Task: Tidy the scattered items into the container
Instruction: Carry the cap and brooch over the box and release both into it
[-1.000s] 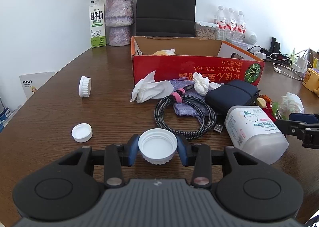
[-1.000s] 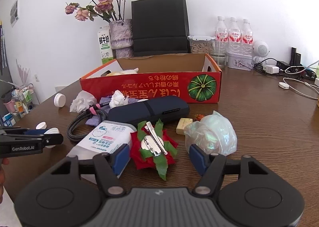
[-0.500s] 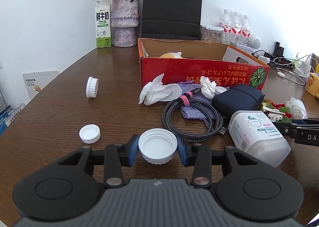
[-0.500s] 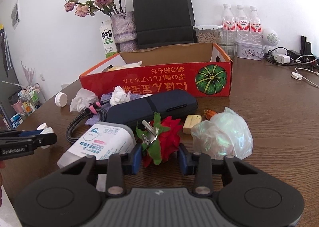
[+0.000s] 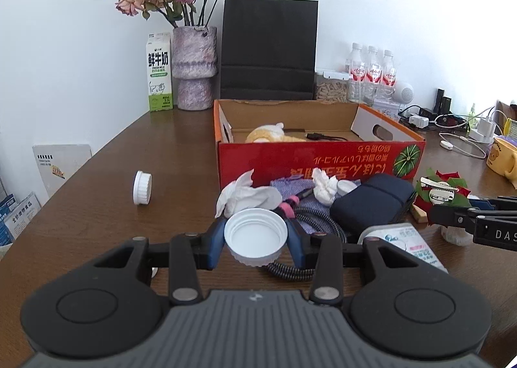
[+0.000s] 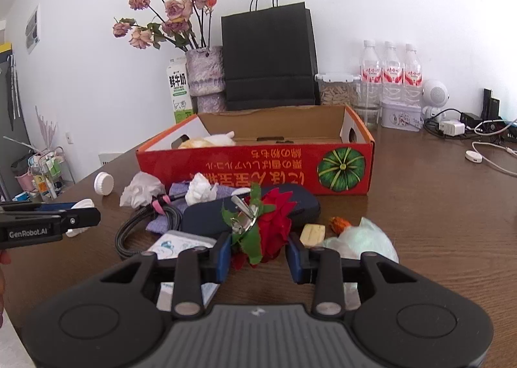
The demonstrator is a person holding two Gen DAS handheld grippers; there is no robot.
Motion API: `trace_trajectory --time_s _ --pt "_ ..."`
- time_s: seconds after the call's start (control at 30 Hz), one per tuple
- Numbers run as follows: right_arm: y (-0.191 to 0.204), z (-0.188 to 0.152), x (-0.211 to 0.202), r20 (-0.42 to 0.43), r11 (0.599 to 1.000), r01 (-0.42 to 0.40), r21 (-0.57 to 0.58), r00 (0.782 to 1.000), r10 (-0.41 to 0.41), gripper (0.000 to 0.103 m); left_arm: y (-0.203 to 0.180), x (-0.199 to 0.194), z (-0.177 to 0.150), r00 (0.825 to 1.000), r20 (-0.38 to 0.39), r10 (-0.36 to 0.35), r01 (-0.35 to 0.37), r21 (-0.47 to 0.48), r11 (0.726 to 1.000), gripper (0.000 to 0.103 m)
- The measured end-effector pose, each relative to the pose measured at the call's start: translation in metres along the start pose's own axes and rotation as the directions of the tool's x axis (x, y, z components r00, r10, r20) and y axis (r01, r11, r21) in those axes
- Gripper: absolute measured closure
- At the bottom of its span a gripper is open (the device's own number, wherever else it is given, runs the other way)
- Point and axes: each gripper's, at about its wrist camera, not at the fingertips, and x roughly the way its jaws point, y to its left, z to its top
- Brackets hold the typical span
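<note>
My left gripper (image 5: 256, 240) is shut on a white screw cap (image 5: 255, 232) and holds it above the table, in front of the red cardboard box (image 5: 320, 157). My right gripper (image 6: 260, 254) is shut on a red fabric flower with green leaves and a metal clip (image 6: 271, 222), lifted just above the clutter. The box (image 6: 252, 161) stands open behind, with a yellow-white soft item inside. On the table lie a crumpled tissue (image 5: 245, 196), a braided cable (image 5: 310, 216), a dark blue pouch (image 5: 371, 203), a wipes pack (image 5: 407, 238) and another white cap (image 5: 142, 187).
A pale plastic bag (image 6: 358, 238) and a tan block (image 6: 311, 233) lie right of the flower. Behind the box stand a vase (image 5: 194, 67), a milk carton (image 5: 158, 73), a black paper bag (image 5: 268, 48) and water bottles (image 5: 371, 73). Chargers and cords (image 6: 484, 128) sit far right.
My right gripper closed on the red flower clip and raised it off the table. My left gripper rose with the white cap, so the box interior shows more.
</note>
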Motion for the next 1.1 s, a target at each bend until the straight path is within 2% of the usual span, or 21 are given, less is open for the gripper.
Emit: trace_trajectory --time_s 0.3,0.67,0.9,1.1 --pt "0.003 0.051 -0.003 0.132 1.0 0.003 -0.014 0.991 -0.002 0.069 -0.006 0.012 0.047 0.994 0.1 -0.033 0.038 -0.044 0.998 0.062" --pt "0.001 0.11 0.03 0.191 0.999 -0.048 0.007 0.98 0.046 0.069 -0.017 0.046 0.107 0.985 0.16 -0.064 0.075 -0.062 0.995 0.062" --pt "-0.008 0.143 0.068 0.191 1.0 -0.029 0.0 0.981 0.028 0.069 -0.024 0.094 0.134 0.985 0.128 -0.115 0.124 -0.067 0.99 0.062" --pt "-0.019 0.153 0.126 0.111 1.0 -0.024 -0.01 0.994 0.025 0.069 -0.022 0.148 0.146 0.992 0.061 -0.111 0.116 -0.087 0.989 0.062"
